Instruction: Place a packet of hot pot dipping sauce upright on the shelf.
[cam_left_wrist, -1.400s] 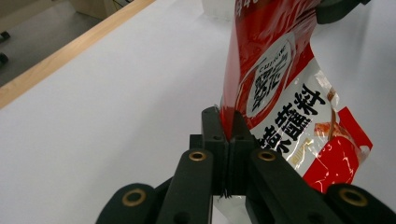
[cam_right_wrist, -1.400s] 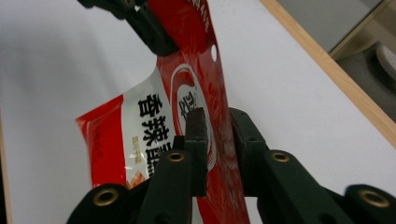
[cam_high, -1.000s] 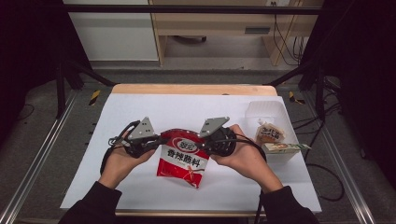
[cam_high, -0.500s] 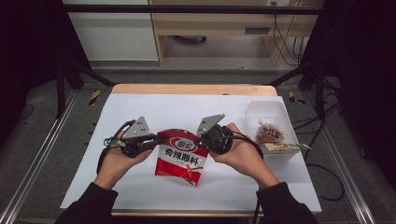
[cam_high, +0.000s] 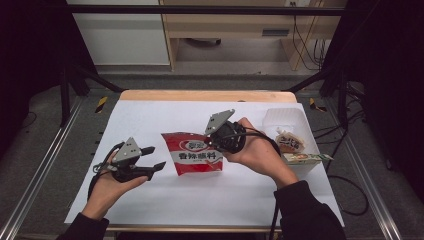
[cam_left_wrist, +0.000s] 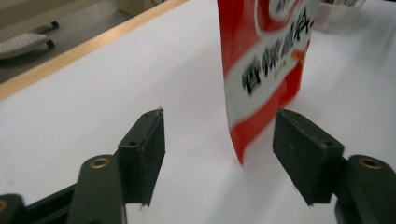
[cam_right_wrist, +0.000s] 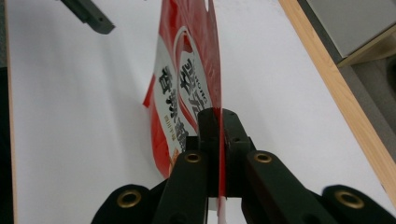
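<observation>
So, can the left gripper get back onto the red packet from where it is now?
Probably yes. The left gripper is open and apart from the red packet, with bare white table between them. The packet's edge already sits between its jaws, and the right gripper grips the far side, out of the way.

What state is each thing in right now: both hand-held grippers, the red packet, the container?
Left hand-held gripper: open, jaws apart, clear of the packet.
Right hand-held gripper: shut on the packet's edge.
Red seasoning packet: held at one edge by the right hand-held gripper, sealed as far as visible.
Clear plastic container: lidless, snack packets inside.
White table: bare around the packet.
</observation>
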